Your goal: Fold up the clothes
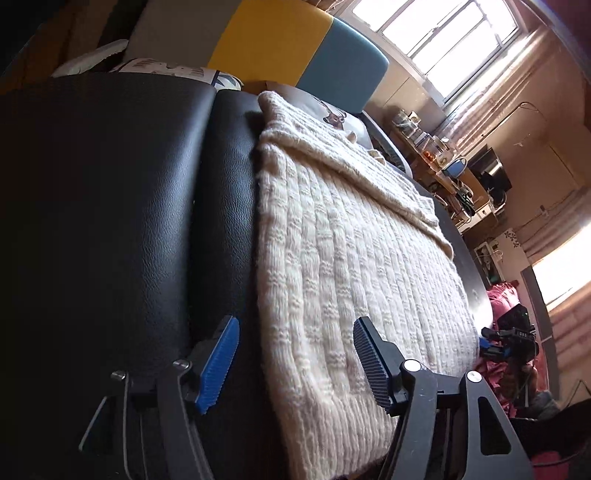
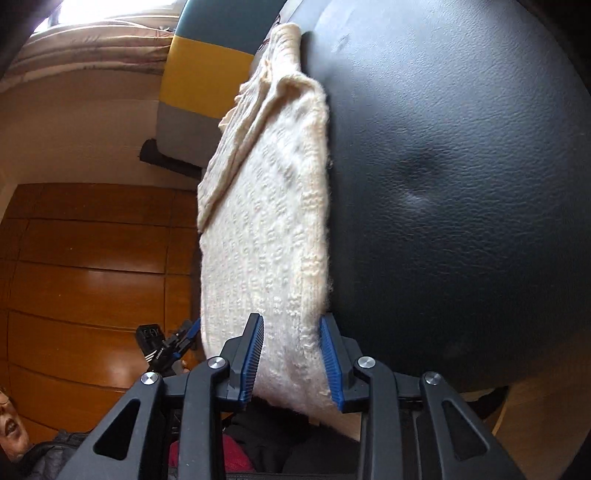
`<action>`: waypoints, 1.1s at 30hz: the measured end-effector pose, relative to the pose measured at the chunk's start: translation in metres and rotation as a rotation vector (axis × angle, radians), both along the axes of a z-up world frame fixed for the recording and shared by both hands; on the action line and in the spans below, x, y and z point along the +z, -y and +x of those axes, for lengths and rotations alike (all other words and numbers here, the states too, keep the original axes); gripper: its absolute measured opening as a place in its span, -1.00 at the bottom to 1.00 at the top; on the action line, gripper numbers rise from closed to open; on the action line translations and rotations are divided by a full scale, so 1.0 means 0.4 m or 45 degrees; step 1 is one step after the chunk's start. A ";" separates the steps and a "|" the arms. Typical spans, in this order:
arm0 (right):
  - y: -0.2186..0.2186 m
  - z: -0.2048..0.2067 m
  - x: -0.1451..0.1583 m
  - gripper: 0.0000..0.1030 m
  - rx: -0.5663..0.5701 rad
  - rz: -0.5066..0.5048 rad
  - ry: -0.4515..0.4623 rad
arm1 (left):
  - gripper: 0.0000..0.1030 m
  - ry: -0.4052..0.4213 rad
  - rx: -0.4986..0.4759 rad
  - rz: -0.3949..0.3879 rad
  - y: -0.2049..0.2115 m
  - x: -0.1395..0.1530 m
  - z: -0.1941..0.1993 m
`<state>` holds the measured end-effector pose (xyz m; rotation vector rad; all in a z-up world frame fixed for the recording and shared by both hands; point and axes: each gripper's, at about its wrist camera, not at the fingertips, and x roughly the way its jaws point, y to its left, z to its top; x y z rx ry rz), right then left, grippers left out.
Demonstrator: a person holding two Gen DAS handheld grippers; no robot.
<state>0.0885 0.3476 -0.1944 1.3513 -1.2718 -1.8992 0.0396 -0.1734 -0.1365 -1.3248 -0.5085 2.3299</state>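
Here the left gripper [image 1: 295,363] stands with its jaws wide apart and nothing pinched; its blue-padded fingers [image 1: 218,365] hang over the near edge of a cream knitted sweater [image 1: 347,266], one finger over the bare black surface, the other over the knit. No earlier picture is given, so only this open stance can be told.

The right gripper [image 2: 291,363] straddles a near corner of the same sweater [image 2: 266,236]. The knit passes between its two blue pads, and the pads sit right at the fabric's sides; whether they press on it cannot be told from this view.

The sweater lies flat on a black leather-like surface [image 1: 110,206], a padded top with a seam running along beside the garment's long edge. One sleeve or folded part lies across the far end of the knit, making a thicker ridge there. In the right wrist view the left gripper shows as a small dark tool just beside the sweater's edge.

Beyond the sweater stands a cushion [image 1: 295,48] in yellow, blue and grey blocks. Farther off are a bright window [image 1: 443,33] with curtains, a cluttered desk [image 1: 450,173], and, in the right wrist view, wooden cabinet doors [image 2: 92,277]. A person's face edge shows at the lower left corner there.
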 end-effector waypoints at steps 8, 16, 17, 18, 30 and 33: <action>0.048 -0.033 0.005 -0.39 0.053 0.013 -0.035 | 0.36 0.007 0.000 0.018 -0.005 -0.021 0.007; 0.080 -0.035 0.008 -0.39 0.041 0.041 -0.068 | 0.34 0.036 -0.038 0.024 -0.036 -0.018 -0.034; 0.083 -0.036 0.008 -0.39 0.039 0.042 -0.067 | 0.26 0.033 -0.051 0.006 -0.047 -0.016 -0.038; 0.086 -0.038 0.008 -0.39 0.036 0.043 -0.065 | 0.11 0.036 -0.049 -0.022 -0.056 -0.017 -0.042; 0.089 -0.008 0.020 -0.76 0.011 0.159 -0.120 | -0.79 0.181 0.033 0.042 -0.043 -0.046 -0.073; 0.096 0.007 0.025 -0.70 -0.005 0.178 -0.167 | -0.80 0.148 0.030 -0.005 -0.053 -0.040 -0.064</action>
